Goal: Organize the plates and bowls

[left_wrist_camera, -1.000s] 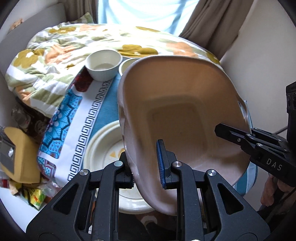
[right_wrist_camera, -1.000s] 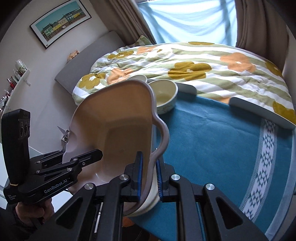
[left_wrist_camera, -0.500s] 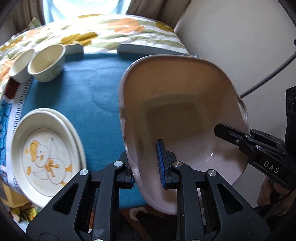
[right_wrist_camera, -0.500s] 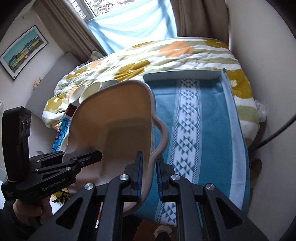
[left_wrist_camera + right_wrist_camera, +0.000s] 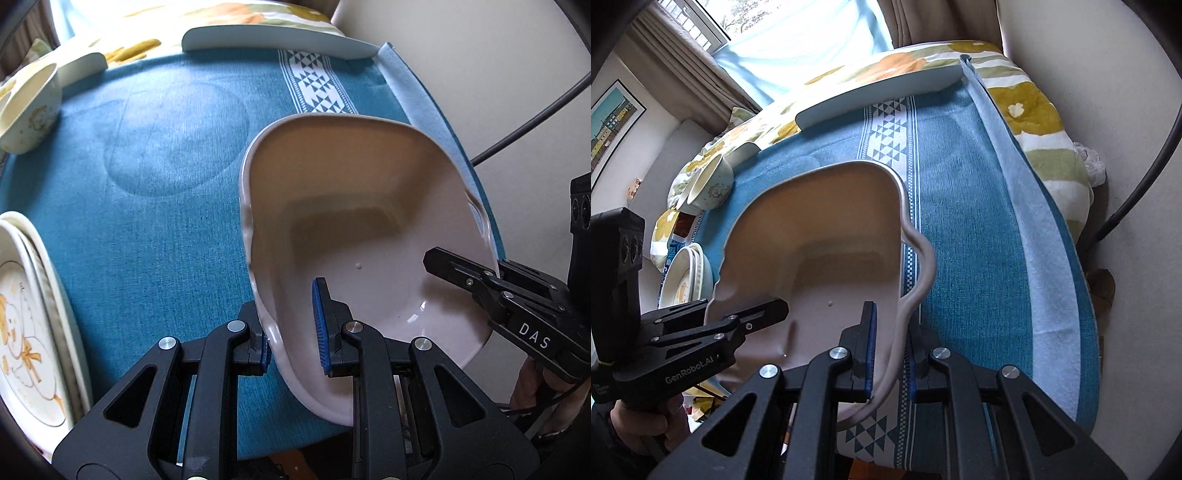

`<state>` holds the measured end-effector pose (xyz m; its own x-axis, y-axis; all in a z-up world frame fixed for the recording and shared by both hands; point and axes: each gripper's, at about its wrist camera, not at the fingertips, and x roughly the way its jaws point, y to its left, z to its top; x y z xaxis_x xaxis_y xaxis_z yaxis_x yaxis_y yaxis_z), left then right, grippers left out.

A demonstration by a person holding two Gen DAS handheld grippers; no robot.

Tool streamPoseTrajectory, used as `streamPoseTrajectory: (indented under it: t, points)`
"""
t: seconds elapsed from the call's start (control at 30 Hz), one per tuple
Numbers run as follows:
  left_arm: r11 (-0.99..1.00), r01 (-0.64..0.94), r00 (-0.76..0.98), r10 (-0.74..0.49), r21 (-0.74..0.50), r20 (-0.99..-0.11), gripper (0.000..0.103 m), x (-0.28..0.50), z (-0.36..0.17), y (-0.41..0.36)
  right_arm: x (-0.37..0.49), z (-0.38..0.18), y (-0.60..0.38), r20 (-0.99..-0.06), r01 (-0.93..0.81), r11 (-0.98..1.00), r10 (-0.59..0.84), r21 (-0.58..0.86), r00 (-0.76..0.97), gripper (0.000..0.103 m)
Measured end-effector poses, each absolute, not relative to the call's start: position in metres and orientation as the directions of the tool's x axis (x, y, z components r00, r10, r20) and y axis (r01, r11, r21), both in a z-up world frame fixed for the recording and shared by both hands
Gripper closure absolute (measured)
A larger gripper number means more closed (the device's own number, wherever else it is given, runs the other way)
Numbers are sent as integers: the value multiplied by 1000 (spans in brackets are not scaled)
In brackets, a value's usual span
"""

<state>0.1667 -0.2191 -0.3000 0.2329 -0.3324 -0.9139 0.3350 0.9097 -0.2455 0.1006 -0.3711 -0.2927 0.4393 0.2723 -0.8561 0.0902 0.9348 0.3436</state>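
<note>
Glossy beige square dish (image 5: 354, 236) with wavy handles, centre frame, held tilted above teal woven cloth (image 5: 155, 206). Left gripper (image 5: 291, 325) and right gripper (image 5: 890, 350) each pinch a rim edge between blue ribbed pads. Cream plates (image 5: 26, 314) at lower left, rounded bowl (image 5: 29, 110) at upper left.

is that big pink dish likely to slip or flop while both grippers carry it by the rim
The pink dish keeps its shape while held only at two rim spots, so it is probably rigid. Its glossy inside suggests a slick glaze, so it could slide in the left gripper or right gripper. If ceramic, it would likely chip if dropped.
</note>
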Motion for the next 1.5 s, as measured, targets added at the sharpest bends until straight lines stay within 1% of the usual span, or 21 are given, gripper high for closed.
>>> streamPoseTrajectory:
  t: [0.23, 0.27, 0.33, 0.37, 0.4, 0.43, 0.5, 0.53, 0.63, 0.77, 0.83, 0.97, 1.07, 1.13, 1.17, 1.2, 1.23, 1.27, 1.3, 1.37, 1.5]
  points:
    - [916, 332, 262, -318, -224, -911, 86, 169, -301, -221, 99, -301, -372, -844, 101, 921, 297, 377, 447, 90]
    - [917, 336, 265, -312, -216, -912, 82, 169, -300, -221, 100, -303, -374, -840, 107, 913, 309, 393, 447, 90]
    - [917, 347, 267, -297, -197, -917, 61, 170, -300, -224, 100, -305, -378, -827, 116, 896, 338, 430, 450, 90]
    - [919, 351, 271, -286, -182, -919, 39, 170, -300, -225, 100, -306, -379, -824, 123, 891, 342, 437, 452, 90]
    - [920, 354, 287, -279, -169, -916, 31, 168, -298, -225, 101, -305, -378, -824, 129, 889, 341, 439, 452, 85]
    - [919, 358, 302, -282, -166, -911, 31, 168, -297, -226, 101, -305, -378, -826, 134, 890, 335, 435, 453, 80]
    - [915, 364, 303, -295, -176, -906, 31, 168, -295, -226, 100, -304, -377, -824, 139, 890, 329, 433, 462, 54]
    - [915, 363, 302, -294, -176, -907, 31, 167, -295, -225, 99, -304, -378, -820, 142, 886, 334, 441, 465, 52]
    - [916, 362, 298, -289, -172, -910, 31, 166, -293, -223, 96, -303, -381, -819, 154, 880, 336, 449, 465, 52]
    - [923, 342, 312, -288, -176, -905, 31, 158, -278, -212, 87, -285, -385, -820, 172, 894, 286, 415, 496, 52]
    - [926, 331, 331, -295, -182, -896, 31, 151, -265, -203, 79, -265, -386, -810, 172, 909, 238, 381, 535, 52]
    - [933, 301, 407, -312, -197, -858, 31, 131, -218, -177, 68, -215, -378, -761, 96, 934, 217, 344, 611, 52]
    - [947, 255, 500, -304, -198, -811, 31, 118, -173, -150, 71, -179, -360, -722, 1, 945, 249, 327, 646, 52]
    - [956, 225, 564, -284, -187, -776, 31, 112, -143, -131, 77, -159, -344, -685, -80, 930, 321, 360, 654, 52]
    - [962, 208, 591, -269, -179, -761, 29, 111, -130, -121, 80, -149, -335, -663, -118, 919, 356, 377, 659, 51]
    - [967, 187, 613, -251, -172, -749, 17, 111, -118, -111, 85, -140, -325, -645, -153, 911, 383, 384, 661, 41]
    - [973, 160, 636, -230, -166, -737, 8, 112, -107, -100, 89, -131, -314, -630, -186, 904, 405, 386, 663, 31]
    - [977, 136, 658, -212, -163, -722, 0, 113, -98, -90, 95, -123, -302, -613, -220, 896, 428, 387, 664, 9]
    - [978, 118, 687, -205, -171, -697, 0, 114, -90, -78, 99, -116, -291, -595, -253, 886, 451, 389, 665, 0]
    - [978, 95, 709, -199, -188, -676, 0, 121, -81, -52, 112, -106, -269, -569, -302, 872, 482, 385, 667, 0]
    - [976, 17, 697, -169, -219, -697, 0, 155, -85, 1, 151, -108, -227, -604, -309, 871, 488, 382, 630, 1]
